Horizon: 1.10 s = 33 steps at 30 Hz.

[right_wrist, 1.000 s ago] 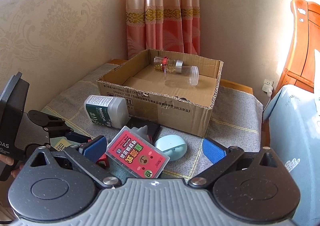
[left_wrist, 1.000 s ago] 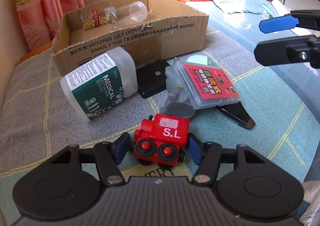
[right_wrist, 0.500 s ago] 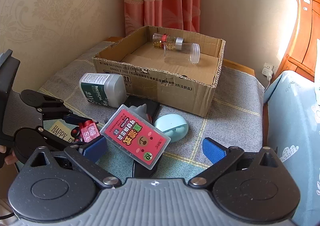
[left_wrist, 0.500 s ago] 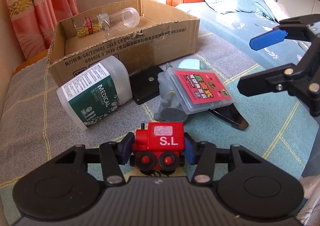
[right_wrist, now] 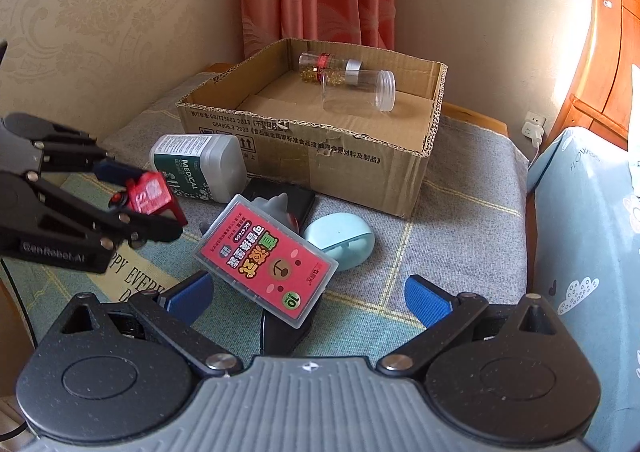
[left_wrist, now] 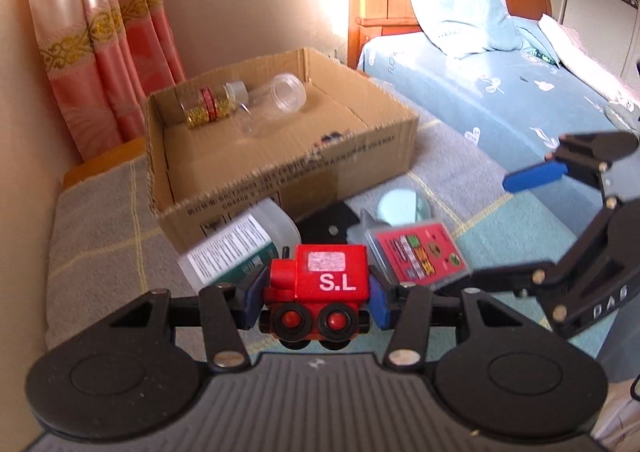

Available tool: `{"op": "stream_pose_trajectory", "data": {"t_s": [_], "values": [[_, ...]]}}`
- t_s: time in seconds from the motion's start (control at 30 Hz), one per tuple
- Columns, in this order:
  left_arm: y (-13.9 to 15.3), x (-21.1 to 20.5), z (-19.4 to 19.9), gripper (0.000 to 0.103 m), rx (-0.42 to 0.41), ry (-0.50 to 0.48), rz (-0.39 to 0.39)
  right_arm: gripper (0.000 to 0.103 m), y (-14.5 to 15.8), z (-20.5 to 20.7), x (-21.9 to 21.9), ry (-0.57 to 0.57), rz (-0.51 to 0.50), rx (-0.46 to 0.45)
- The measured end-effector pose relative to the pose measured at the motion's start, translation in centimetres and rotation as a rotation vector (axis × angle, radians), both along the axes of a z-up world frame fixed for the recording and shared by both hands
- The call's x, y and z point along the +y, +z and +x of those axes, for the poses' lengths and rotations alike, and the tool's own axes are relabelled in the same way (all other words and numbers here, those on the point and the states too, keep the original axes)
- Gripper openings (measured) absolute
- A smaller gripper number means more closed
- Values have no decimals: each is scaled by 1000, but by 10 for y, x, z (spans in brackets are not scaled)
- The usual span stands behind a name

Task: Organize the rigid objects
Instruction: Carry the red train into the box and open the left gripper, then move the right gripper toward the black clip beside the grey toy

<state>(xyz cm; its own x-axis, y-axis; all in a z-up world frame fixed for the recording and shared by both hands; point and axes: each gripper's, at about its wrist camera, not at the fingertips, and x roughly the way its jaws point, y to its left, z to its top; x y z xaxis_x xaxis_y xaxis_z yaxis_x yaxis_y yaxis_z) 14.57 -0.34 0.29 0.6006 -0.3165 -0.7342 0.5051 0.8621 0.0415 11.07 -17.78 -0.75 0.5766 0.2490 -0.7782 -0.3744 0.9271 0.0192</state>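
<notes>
- Gripping a red toy train (left_wrist: 318, 294) marked "S.L", the left gripper (left_wrist: 316, 298) has both blue pads tight against its sides, lifted above the cloth.
- Behind lies a white bottle (right_wrist: 198, 166) labelled "MEDICAL", beside the cardboard box (right_wrist: 320, 148) printed "GB4806.9 2023".
- A red card case (right_wrist: 268, 258) bears Chinese writing and "10".
- Over it, the right gripper (right_wrist: 308, 294) hangs spread wide, holding nothing.

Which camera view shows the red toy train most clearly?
The left wrist view: the red toy train fills the centre, clamped between the left tongs, its "S.L" label readable. The right wrist view shows it small, blurred and partly hidden.
</notes>
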Motion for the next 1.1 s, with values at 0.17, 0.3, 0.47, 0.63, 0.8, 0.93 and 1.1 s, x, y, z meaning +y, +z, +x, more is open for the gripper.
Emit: {"op": "stream_pose_trajectory", "data": {"t_s": [0.17, 0.3, 0.47, 0.63, 0.8, 0.93, 1.1], "values": [[34, -3, 49, 50, -91, 48, 12, 103, 1, -2, 0, 1, 9, -5], [39, -7, 87, 60, -128, 108, 28, 103, 3, -4, -3, -8, 18, -9], [31, 2, 85, 100, -162, 184, -1, 103, 1, -4, -6, -18, 12, -6], [18, 15, 67, 100, -132, 222, 22, 103, -2, 2, -9, -36, 13, 1], [12, 28, 41, 100, -125, 269, 15, 103, -3, 17, -12, -74, 22, -9], [4, 35, 20, 101, -109, 311, -15, 103, -6, 43, -11, -132, 11, -33], [-4, 36, -5, 102, -139, 342, 7, 103, -16, 71, -8, -167, 12, 0]]}}
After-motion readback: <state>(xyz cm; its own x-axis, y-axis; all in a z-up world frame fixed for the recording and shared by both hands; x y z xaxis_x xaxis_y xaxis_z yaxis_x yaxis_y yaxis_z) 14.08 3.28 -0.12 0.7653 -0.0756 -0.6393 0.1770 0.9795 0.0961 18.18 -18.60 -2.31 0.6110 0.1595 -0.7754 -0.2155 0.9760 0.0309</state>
